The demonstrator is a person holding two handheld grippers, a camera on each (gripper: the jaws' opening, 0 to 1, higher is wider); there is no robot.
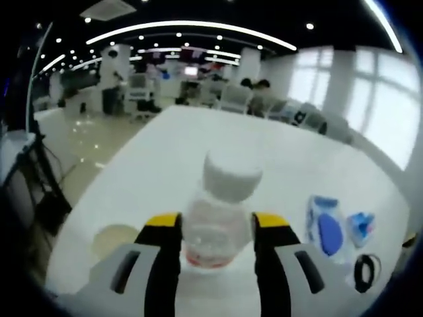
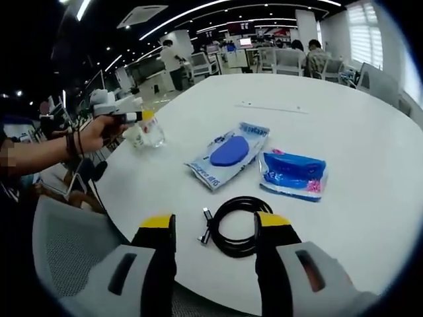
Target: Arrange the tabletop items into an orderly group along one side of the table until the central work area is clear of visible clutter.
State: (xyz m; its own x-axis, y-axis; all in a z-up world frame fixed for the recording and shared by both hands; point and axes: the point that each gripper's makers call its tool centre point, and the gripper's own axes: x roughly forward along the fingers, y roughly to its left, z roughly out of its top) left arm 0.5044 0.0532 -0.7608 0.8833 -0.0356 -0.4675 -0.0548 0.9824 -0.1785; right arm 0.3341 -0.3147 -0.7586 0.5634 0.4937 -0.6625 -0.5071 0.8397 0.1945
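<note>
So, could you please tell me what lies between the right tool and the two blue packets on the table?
In the right gripper view, a coiled black cable lies on the white table just ahead of the right tool, with the two blue packets beyond it.

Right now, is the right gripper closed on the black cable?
No. In the right gripper view the right gripper has its jaws apart, and the coiled black cable lies loose on the white table between them.

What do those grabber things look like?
Each gripper has two black jaws with yellow tips, rising from pale grey bodies with dark slots. In the right gripper view, the left gripper looks white and boxy, and the person wears a dark band at the wrist.
</note>
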